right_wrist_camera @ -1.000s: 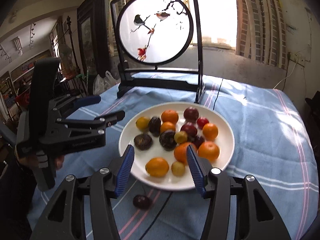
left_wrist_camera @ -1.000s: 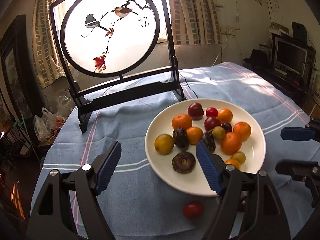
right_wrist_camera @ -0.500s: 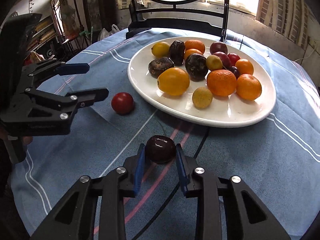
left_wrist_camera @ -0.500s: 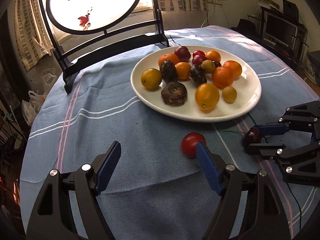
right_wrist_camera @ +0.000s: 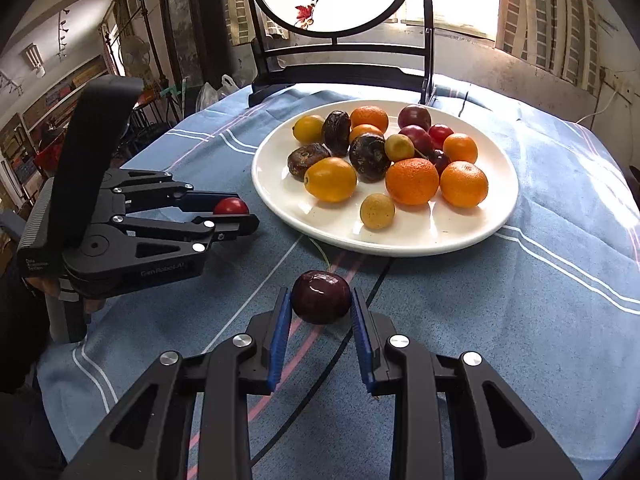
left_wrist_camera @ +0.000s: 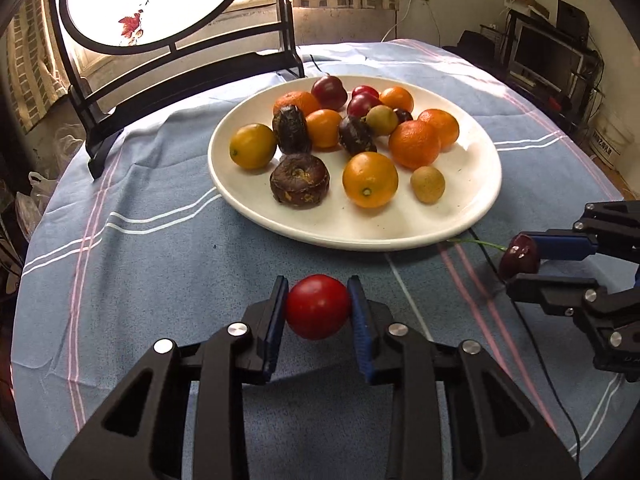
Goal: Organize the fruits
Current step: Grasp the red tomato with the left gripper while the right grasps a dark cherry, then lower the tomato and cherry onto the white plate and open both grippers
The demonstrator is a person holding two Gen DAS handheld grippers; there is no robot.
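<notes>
We have the left tool (left_wrist_camera: 317,307) clamped on the red tomato (left_wrist_camera: 317,306) and the right tool (right_wrist_camera: 321,305) on the dark plum (right_wrist_camera: 321,297), both just short of the plate (right_wrist_camera: 472,230), so we judge lifting them over its rim comes next

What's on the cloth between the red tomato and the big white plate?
Nothing but bare blue striped tablecloth, seen in the left wrist view, between the round red tomato and the white plate.

Bare tablecloth (left_wrist_camera: 168,264) lies open at 9 o'clock of the plate (left_wrist_camera: 460,224). Fruit crowds the plate's far half; its near rim, from 4 to 6 o'clock, is clear. A framed screen (right_wrist_camera: 344,56) blocks 12 o'clock. A cable (right_wrist_camera: 360,320) crosses the cloth at 6 o'clock.
</notes>
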